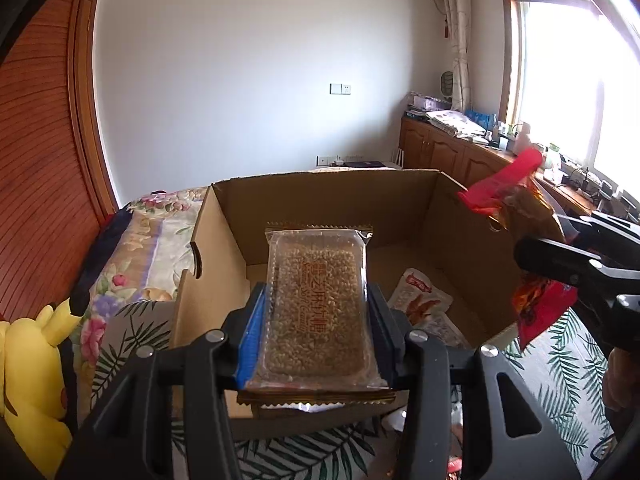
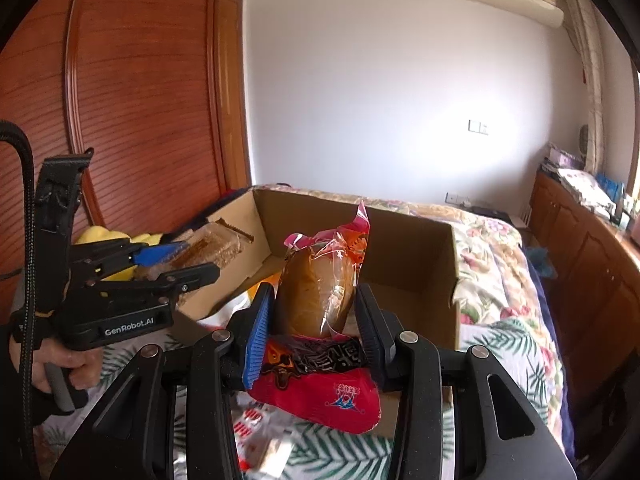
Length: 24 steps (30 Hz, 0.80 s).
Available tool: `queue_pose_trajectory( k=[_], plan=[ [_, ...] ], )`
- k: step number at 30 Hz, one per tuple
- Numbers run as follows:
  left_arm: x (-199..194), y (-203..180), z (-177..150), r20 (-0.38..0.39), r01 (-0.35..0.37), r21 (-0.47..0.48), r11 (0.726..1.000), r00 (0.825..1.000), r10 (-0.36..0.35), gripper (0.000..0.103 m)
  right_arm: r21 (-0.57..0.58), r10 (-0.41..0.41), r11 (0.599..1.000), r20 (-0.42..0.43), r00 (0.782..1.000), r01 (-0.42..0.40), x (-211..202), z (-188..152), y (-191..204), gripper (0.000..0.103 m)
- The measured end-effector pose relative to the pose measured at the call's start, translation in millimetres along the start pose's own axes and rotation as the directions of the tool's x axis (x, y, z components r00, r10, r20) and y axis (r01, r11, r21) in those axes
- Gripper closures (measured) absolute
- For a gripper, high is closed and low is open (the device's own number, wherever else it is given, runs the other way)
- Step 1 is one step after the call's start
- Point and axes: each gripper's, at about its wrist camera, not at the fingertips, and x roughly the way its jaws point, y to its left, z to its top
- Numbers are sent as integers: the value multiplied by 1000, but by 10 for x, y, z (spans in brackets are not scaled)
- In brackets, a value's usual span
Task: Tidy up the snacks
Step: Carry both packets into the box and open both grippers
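Note:
An open cardboard box (image 1: 400, 200) stands on the bed; it also shows in the right wrist view (image 2: 404, 252). My left gripper (image 1: 318, 300) is shut on a clear pack of brown grain brittle (image 1: 318, 304) and holds it above the box's near edge. The same gripper and pack show in the right wrist view (image 2: 192, 256) at the left. My right gripper (image 2: 316, 308) is shut on a red packet with a brown bun (image 2: 316, 296), held above the box. This packet appears in the left wrist view (image 1: 508, 184) at the right. A white and orange snack packet (image 1: 420, 300) lies inside the box.
A yellow plush toy (image 1: 32, 380) sits left of the box on the bed. A floral quilt (image 2: 500, 264) covers the bed. Loose snack wrappers (image 2: 260, 436) lie on the leaf-print sheet in front of the box. Wooden cabinets (image 1: 448, 152) line the right wall under the window.

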Motion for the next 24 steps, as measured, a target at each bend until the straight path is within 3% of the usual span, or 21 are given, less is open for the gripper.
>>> queue_pose_trajectory(
  k=[7,24],
  plan=[
    [190,-23,-10,-22,4,3,1000,1000,-4,56,35,-6,999,10,1000,6,231,34,-120,62],
    [305,-42,-35,-37,18,-9,1000,999,-18,55,75,-26,997,-100,995,33,747,-148,-273,61]
  ],
)
